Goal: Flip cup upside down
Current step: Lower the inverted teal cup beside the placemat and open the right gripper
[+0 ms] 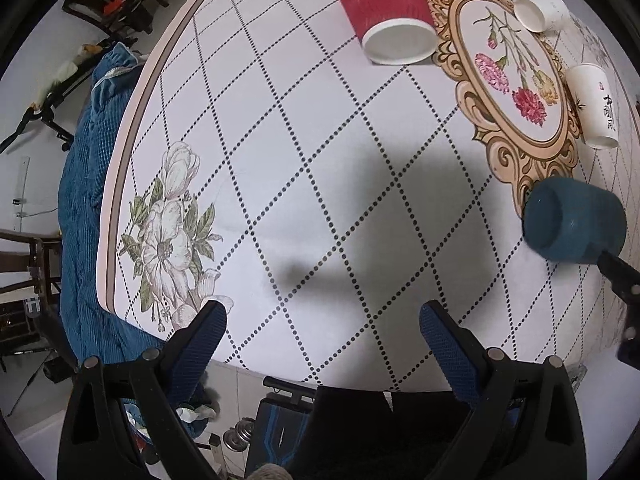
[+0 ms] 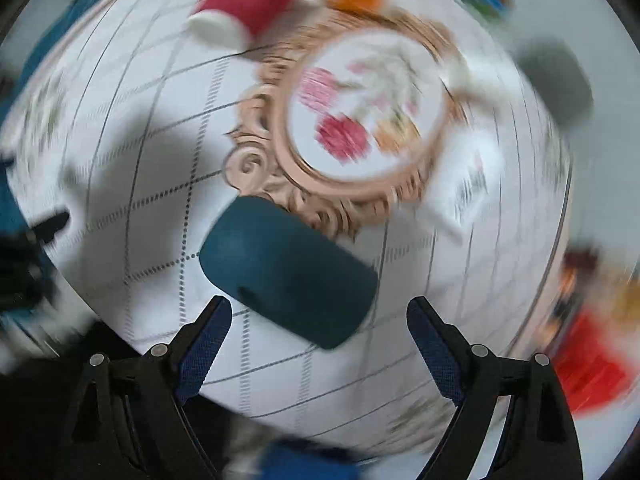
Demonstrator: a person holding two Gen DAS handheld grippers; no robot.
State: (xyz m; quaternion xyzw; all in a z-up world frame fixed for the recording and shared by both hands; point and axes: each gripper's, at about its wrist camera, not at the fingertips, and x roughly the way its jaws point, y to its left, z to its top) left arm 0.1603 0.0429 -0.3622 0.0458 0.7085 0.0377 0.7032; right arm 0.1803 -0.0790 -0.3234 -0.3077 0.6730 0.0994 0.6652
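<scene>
Approach step, by my read: right tongs (image 2: 319, 316) are standing wide, gripping nothing, with the blue cup (image 2: 288, 270) sitting just ahead of the fingertips, slightly left of centre between them. Right view is smeared with blur. The cup is resting on the worktop (image 1: 320, 184) at the edge of the ornate floral medallion (image 1: 516, 80); its closed end is showing in the left view, so which way up it is sitting is hard to tell. Left tongs (image 1: 323, 318) are hanging wide too, cup well off to their right. Next move probably calls for straddling the cup wall, closing, then rolling the wrist over.
</scene>
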